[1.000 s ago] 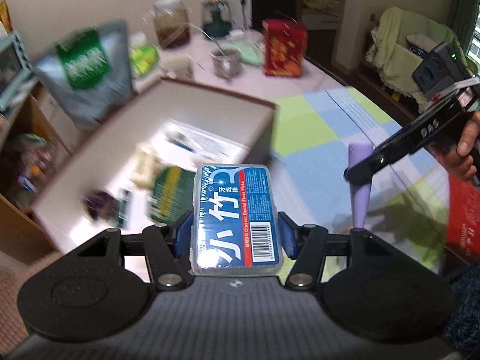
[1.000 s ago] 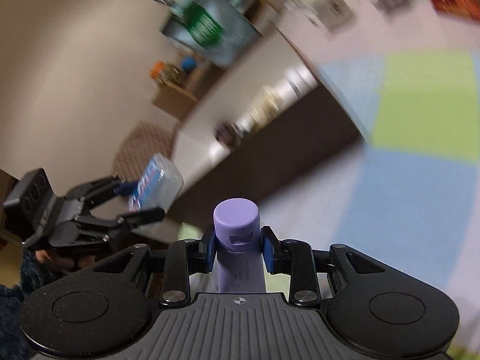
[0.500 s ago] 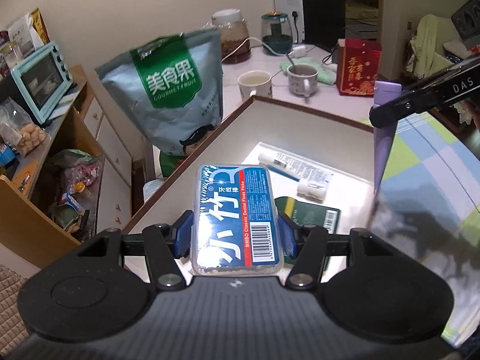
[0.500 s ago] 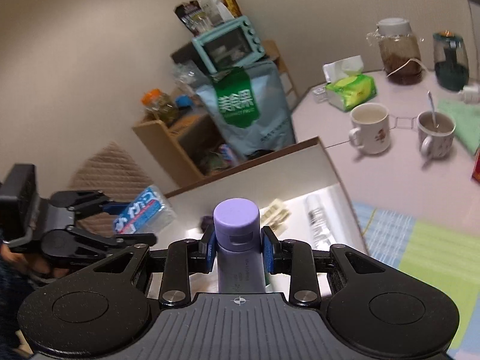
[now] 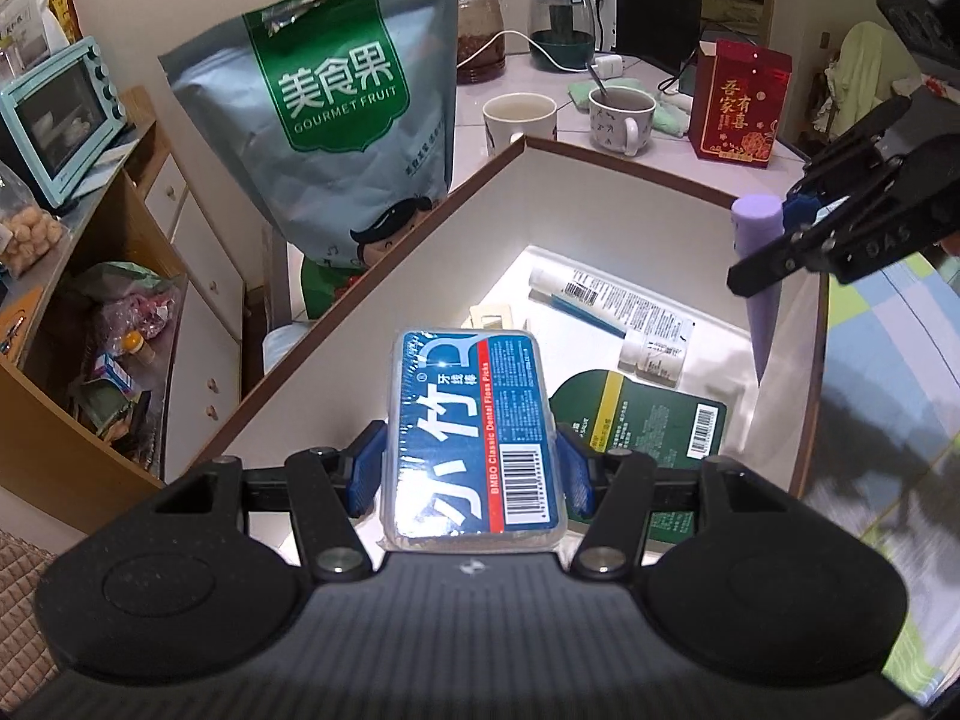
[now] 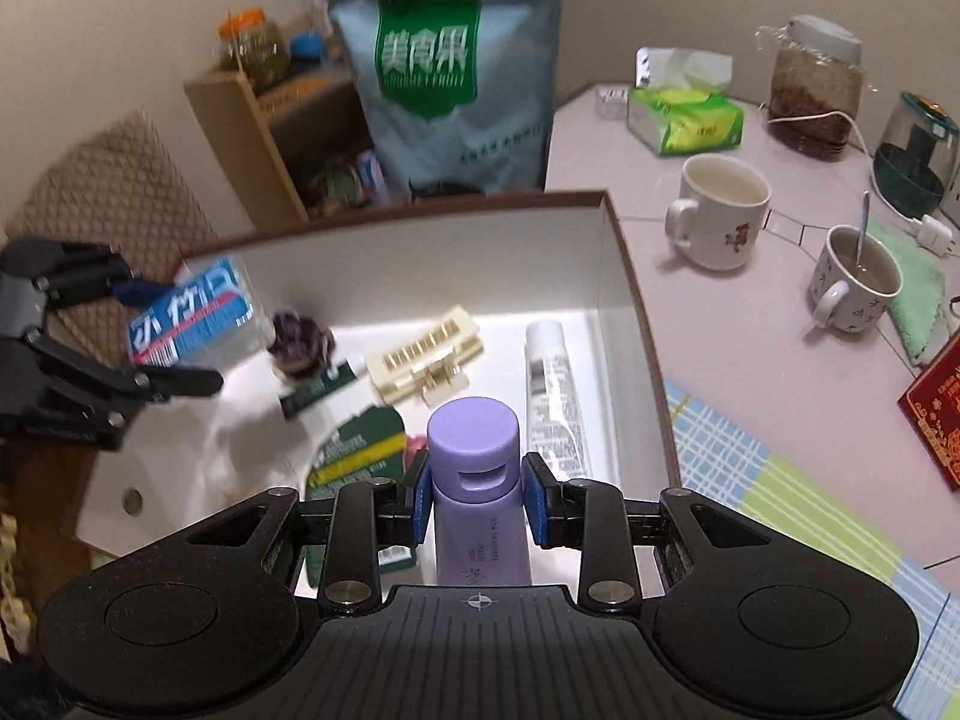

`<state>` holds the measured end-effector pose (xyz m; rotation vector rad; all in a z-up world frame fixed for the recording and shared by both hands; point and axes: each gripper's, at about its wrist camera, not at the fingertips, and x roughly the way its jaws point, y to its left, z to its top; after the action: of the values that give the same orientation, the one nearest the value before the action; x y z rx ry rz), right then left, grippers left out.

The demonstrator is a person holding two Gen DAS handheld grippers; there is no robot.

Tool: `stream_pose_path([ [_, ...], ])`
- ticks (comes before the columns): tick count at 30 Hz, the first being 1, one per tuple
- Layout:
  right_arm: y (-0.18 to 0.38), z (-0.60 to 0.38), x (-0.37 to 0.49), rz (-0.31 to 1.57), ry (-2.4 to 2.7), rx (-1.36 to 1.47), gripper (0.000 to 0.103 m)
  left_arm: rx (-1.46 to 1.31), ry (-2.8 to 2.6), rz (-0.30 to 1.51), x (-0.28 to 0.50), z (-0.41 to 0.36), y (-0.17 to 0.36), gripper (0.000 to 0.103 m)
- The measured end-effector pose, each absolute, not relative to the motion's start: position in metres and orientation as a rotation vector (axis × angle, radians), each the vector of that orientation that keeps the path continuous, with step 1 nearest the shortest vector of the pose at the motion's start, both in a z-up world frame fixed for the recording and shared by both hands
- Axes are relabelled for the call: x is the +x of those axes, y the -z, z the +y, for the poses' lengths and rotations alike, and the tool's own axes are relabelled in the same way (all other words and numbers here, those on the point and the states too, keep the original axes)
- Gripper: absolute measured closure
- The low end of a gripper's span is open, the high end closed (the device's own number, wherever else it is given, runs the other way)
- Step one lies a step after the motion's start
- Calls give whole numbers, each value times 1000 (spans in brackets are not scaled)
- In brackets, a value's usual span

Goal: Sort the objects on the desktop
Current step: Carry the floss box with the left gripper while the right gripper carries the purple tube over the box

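Both grippers hang over the open box [image 5: 600,171], each loaded. Left gripper [image 5: 471,474]: jaws clenched on the floss pack [image 5: 474,432], held flat, label up, above the box's near end. Right gripper [image 6: 477,501]: jaws clenched on the purple tube [image 6: 477,480] just below its cap, tube tail down, by the box's right wall.

Box floor already carries a white tube [image 5: 612,315], a green packet [image 5: 654,420], a cream comb-like piece [image 6: 426,354] and a dark purple item [image 6: 300,339].

Step in hand, as I judge it: drop-off of both items.
- Lower each well below the rim before letting go; a high release risks bounce-out.
- Floss pack: aim for the bare floor at the near left.
- Purple tube: tilt it flat beside the white tube, clear of the wall.
- Release one at a time, grippers kept apart.
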<state>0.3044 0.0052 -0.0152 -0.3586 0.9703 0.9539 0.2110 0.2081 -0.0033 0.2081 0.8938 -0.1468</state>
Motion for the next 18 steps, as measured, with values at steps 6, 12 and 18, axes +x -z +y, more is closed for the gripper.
stream_pose_path([
  [6, 34, 22, 307, 1031, -934, -438, 73, 200, 154, 904, 214, 211, 10, 49],
  [12, 48, 31, 311, 1086, -911, -491, 73, 188, 147, 918, 216, 216, 15, 49],
  [18, 55, 34, 316, 1115, -890, -506, 73, 184, 140, 925, 219, 220, 18, 49],
])
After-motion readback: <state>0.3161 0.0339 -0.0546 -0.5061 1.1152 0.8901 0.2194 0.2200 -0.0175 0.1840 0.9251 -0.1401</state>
